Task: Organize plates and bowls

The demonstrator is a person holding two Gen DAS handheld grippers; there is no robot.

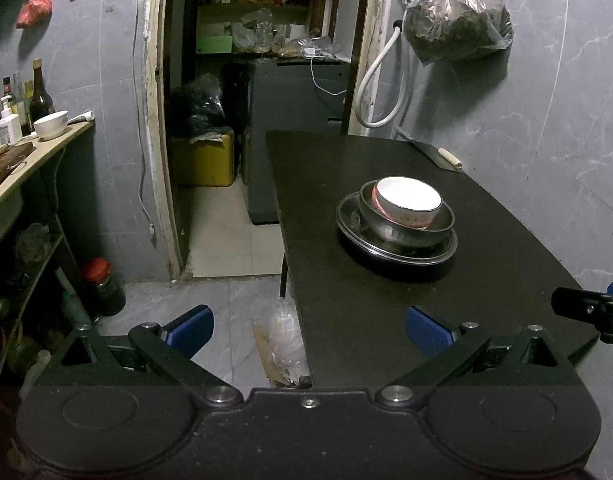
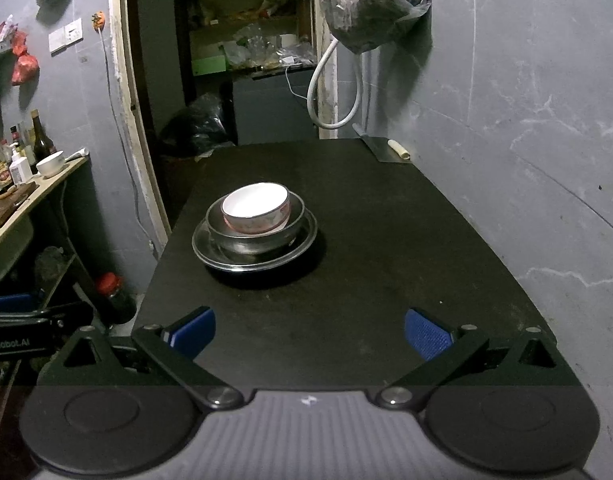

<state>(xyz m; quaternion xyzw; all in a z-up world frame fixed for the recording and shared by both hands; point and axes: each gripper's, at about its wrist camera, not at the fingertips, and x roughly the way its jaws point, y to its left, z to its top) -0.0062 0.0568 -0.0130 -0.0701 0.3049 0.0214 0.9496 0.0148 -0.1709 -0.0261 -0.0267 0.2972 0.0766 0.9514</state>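
A white bowl with a red pattern [image 1: 409,202] [image 2: 255,207] sits inside a steel bowl [image 1: 410,228] [image 2: 254,236], which sits on a steel plate [image 1: 348,216] [image 2: 202,246] on the black table [image 1: 366,320] [image 2: 386,240]. My left gripper [image 1: 309,330] is open and empty, hanging over the table's near left edge, well short of the stack. My right gripper [image 2: 309,330] is open and empty above the table's near end. Part of the right gripper [image 1: 594,312] shows in the left wrist view, and part of the left gripper [image 2: 26,320] in the right wrist view.
A cleaver [image 1: 438,154] [image 2: 386,148] lies at the table's far right corner by the wall. A shelf on the left holds a white bowl [image 1: 50,124] [image 2: 50,164], bottles and a chopping board. A red-capped jar [image 1: 104,286] and a plastic bag [image 1: 282,344] are on the floor.
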